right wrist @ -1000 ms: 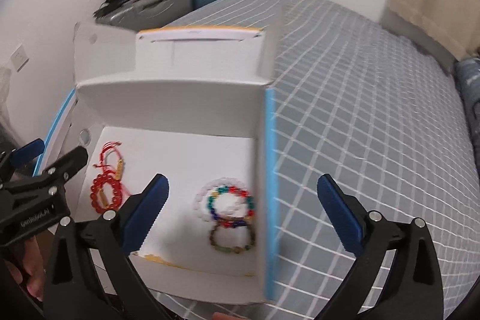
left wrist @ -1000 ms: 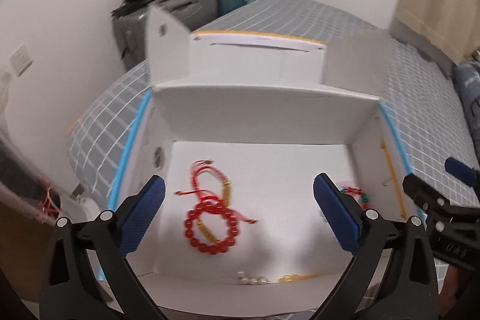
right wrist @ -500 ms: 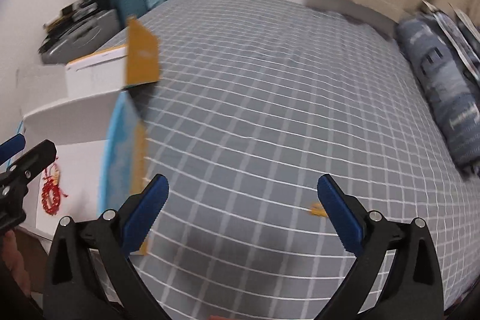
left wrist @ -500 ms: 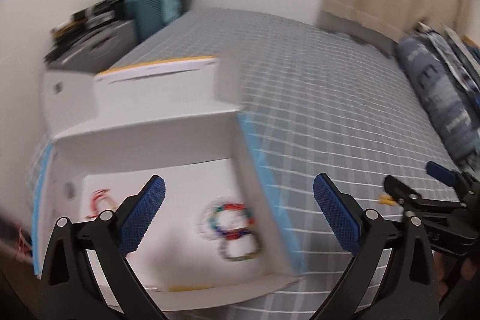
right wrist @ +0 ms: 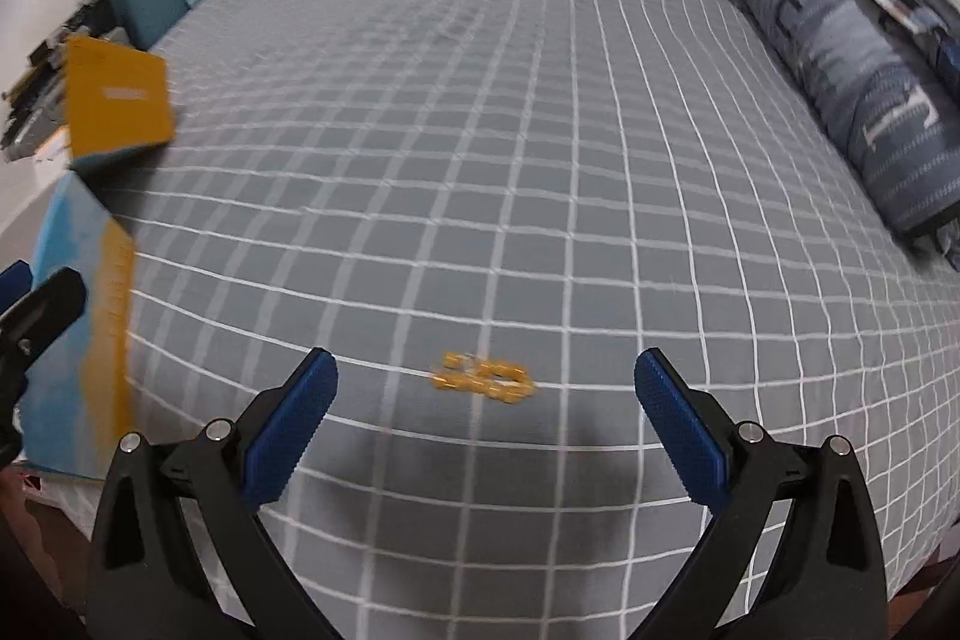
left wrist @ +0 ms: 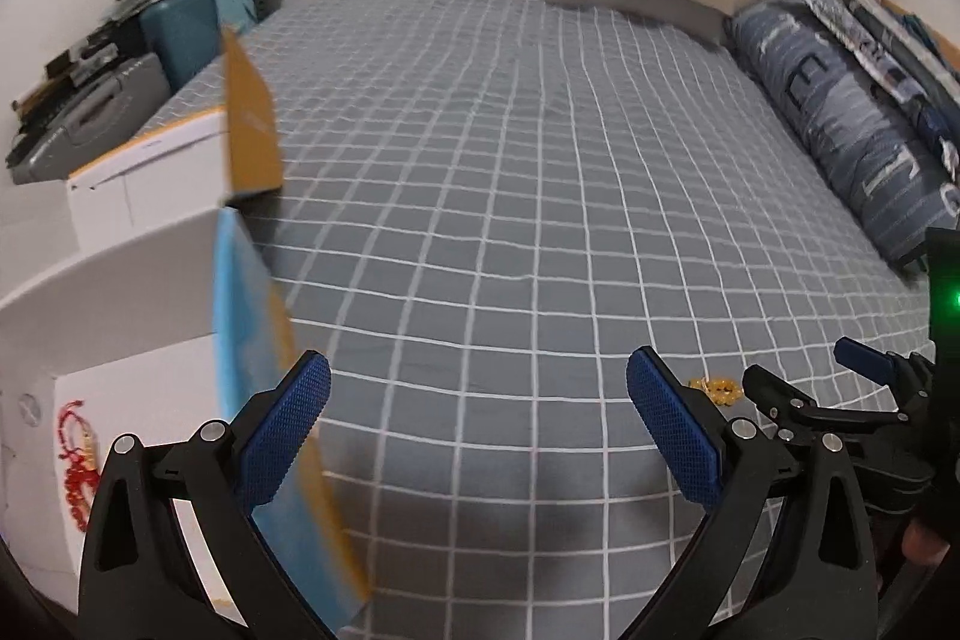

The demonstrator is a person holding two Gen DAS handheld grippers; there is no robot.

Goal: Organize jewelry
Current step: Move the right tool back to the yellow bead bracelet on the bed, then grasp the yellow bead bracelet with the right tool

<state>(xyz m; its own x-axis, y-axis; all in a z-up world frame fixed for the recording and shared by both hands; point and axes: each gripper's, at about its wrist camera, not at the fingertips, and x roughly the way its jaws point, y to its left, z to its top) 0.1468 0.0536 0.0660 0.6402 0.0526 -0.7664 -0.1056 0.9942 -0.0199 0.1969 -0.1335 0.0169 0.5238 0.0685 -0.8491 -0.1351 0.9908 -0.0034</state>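
1. We hold our right claw spread wide and empty, low over the bed, with the yellow bead bracelet lying just ahead, framed between the 2 blue pads. We judge this lines it up for a pick.

2. The bracelet rests loose on the grey checked bedcover, well apart from the white cardboard box at the left edge of the bed. It seems to be the 1 piece not yet inside.

3. Our left claw is also wide and carries nothing. It hovers beside the box's blue and orange side wall, likely kept out of the way while the right one works.

4. Inside the box, a red string bracelet lies on the white floor, so the box reads as the collecting place. Its flaps stand open, leaving the top free for drops.

5. In the left view, the bracelet sits between the left claw's right pad and the right claw's tip, near both.

6. The right view is somewhat blurred, so we cannot tell the bracelet's clasp or bead count.
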